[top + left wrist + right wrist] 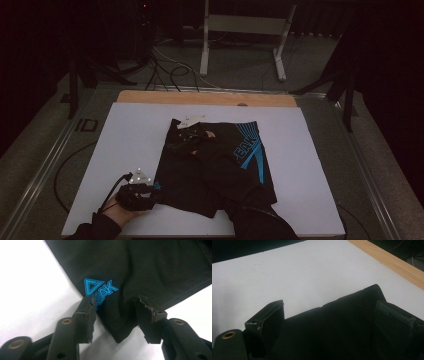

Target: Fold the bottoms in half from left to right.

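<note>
Black shorts (220, 165) with blue print lie flat on the white board (130, 135). My left gripper (152, 192), held in a hand at the board's near left, sits at the shorts' near-left hem corner. In the left gripper view, that corner of the shorts (140, 267), with its blue logo (100, 290), lies between the jaws of the left gripper (116, 300), which stand apart. My right gripper (182, 134) is at the far-left waistband corner. In the right gripper view, the right gripper (329, 308) is open, straddling the shorts' waistband edge (342, 322).
A wooden strip (205, 98) borders the board's far edge. Beyond it on the floor stand a white frame (245, 25) and loose cables (170, 70). Metal rails run along both sides of the table. Bare white board lies left and right of the shorts.
</note>
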A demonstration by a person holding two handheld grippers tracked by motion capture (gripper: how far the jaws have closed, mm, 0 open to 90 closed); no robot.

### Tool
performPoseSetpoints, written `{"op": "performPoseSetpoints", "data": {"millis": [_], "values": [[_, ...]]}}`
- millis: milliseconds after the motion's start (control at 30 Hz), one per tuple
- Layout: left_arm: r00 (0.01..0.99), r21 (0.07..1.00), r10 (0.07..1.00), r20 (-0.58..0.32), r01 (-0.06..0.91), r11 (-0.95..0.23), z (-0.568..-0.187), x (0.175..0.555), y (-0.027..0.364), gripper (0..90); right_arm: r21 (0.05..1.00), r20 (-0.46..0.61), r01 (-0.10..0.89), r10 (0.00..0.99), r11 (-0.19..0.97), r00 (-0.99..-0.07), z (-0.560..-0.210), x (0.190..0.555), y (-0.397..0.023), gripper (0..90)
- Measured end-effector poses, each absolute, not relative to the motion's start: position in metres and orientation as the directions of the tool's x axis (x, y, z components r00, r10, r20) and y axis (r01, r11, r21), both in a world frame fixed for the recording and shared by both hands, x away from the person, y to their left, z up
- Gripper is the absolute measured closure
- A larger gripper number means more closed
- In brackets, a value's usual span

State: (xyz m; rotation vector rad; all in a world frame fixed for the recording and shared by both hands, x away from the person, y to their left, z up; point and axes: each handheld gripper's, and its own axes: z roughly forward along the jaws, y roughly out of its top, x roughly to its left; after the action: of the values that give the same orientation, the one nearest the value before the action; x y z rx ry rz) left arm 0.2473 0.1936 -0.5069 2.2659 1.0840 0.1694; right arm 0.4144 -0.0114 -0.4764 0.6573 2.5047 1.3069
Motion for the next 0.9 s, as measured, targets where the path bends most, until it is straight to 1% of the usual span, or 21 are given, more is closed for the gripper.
{"op": "performPoseSetpoints", "data": {"millis": [67, 167, 200, 233, 333, 367, 600, 833, 900], "values": [[0.652, 0.581, 0.74, -0.166, 0.671, -0.461, -0.507, 0.248, 0.193, 59.9, 0.821, 0.001, 0.284, 0.497, 0.496, -0.868, -0.476, 0.415, -0.011, 10.0], [0.655, 0.581, 0.737, -0.168, 0.67, -0.463, -0.507, 0.247, 0.192, 67.4, 0.822, -0.002, 0.28, 0.494, 0.496, -0.87, -0.476, 0.415, -0.011, 10.0], [0.663, 0.576, 0.729, -0.173, 0.668, -0.471, -0.507, 0.248, 0.19, 67.4, 0.819, 0.0, 0.285, 0.497, 0.497, -0.868, -0.476, 0.415, -0.01, 10.0], [0.665, 0.575, 0.726, -0.176, 0.668, -0.473, -0.506, 0.248, 0.19, 73.7, 0.822, 0.0, 0.282, 0.495, 0.495, -0.869, -0.476, 0.415, -0.009, 10.0], [0.669, 0.58, 0.724, -0.168, 0.661, -0.476, -0.505, 0.247, 0.187, 83.0, 0.818, -0.01, 0.273, 0.487, 0.507, -0.873, -0.476, 0.416, -0.008, 10.0], [0.673, 0.582, 0.722, -0.161, 0.656, -0.481, -0.504, 0.247, 0.186, 84.3, 0.817, -0.008, 0.278, 0.491, 0.505, -0.871, -0.477, 0.416, -0.007, 10.0], [0.68, 0.629, 0.717, -0.154, 0.627, -0.459, -0.493, 0.244, 0.183, 86.3, 0.819, -0.006, 0.279, 0.494, 0.501, -0.87, -0.477, 0.419, -0.003, 10.0], [0.683, 0.641, 0.713, -0.159, 0.621, -0.452, -0.489, 0.243, 0.183, 86.3, 0.812, 0.007, 0.302, 0.509, 0.499, -0.861, -0.48, 0.428, 0.006, 10.0], [0.683, 0.643, 0.713, -0.155, 0.618, -0.452, -0.489, 0.242, 0.182, 86.3, 0.805, -0.011, 0.296, 0.511, 0.514, -0.859, -0.481, 0.432, 0.01, 10.0]]}}
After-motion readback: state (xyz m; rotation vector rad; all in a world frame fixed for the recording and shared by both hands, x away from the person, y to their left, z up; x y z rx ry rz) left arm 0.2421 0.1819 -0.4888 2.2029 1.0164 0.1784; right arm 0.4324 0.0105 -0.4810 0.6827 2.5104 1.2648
